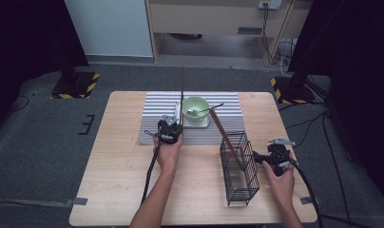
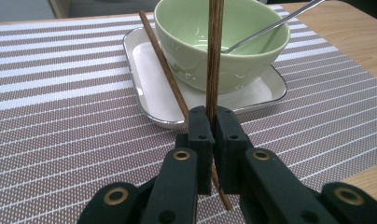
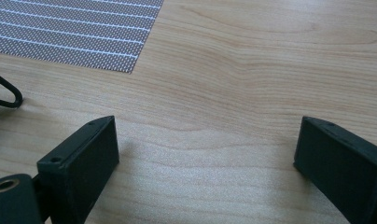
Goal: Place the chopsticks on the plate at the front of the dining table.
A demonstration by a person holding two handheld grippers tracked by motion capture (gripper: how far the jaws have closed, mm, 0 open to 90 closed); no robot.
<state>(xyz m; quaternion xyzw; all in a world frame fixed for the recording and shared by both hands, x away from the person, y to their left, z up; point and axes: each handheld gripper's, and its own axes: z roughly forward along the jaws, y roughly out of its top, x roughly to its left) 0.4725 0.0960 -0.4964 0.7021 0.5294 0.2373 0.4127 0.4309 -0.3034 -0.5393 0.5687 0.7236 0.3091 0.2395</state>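
Observation:
My left gripper (image 2: pixel 213 126) is shut on a dark brown chopstick (image 2: pixel 214 56) that stands upright in front of a pale green bowl (image 2: pixel 224 42). In the high view this gripper (image 1: pixel 176 122) sits at the near edge of the striped mat, and the held chopstick (image 1: pixel 183 90) rises from it. A second chopstick (image 2: pixel 165 70) lies slanted across the white tray (image 2: pixel 144 84) under the bowl. A metal spoon (image 2: pixel 270 28) rests in the bowl. My right gripper (image 3: pixel 205 149) is open over bare wood, beside the black wire basket (image 1: pixel 238 168). Another chopstick (image 1: pixel 225 137) leans in that basket.
A grey-and-white striped mat (image 1: pixel 157 118) covers the far middle of the wooden table (image 1: pixel 119 180). One foot of the basket (image 3: pixel 4 91) shows to the left of my right gripper's jaws. Cables trail from both grippers toward the near edge.

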